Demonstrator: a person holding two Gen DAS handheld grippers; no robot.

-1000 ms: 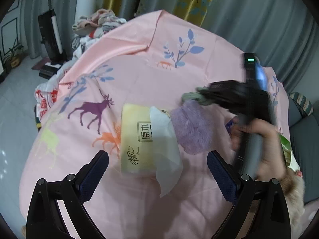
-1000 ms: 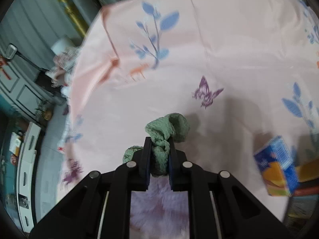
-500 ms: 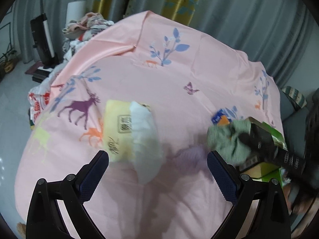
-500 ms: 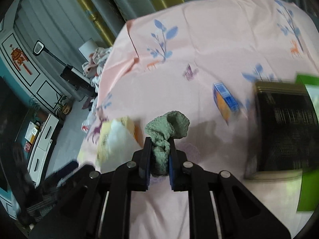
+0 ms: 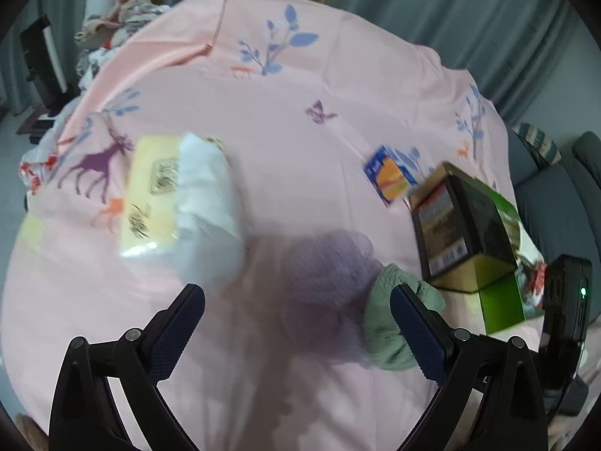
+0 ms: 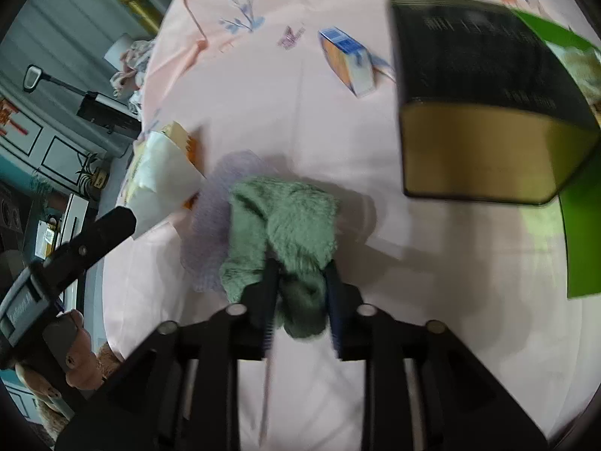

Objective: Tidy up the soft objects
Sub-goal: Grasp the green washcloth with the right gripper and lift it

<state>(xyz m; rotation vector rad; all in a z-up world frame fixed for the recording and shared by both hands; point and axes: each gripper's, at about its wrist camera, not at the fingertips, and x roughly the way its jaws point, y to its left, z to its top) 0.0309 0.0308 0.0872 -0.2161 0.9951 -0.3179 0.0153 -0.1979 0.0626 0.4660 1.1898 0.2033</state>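
Right wrist view, lower centre: the right gripper [image 6: 300,300] has just been letting go, and its jaws now sit loosely either side of the fuzzy green knit cloth [image 6: 281,233], which is still between them. The cloth is bunched on the pink printed bedsheet [image 6: 263,112], overlapping the lilac mesh puff [image 6: 206,203] to its left. So this looks like the drop-off step, soft stuff gathered in one pile. Next move is probably just backing out without snagging the fuzz. Its long axis runs from the jaws up the frame. The left gripper [image 5: 296,319] hangs wide open and empty over the puff.
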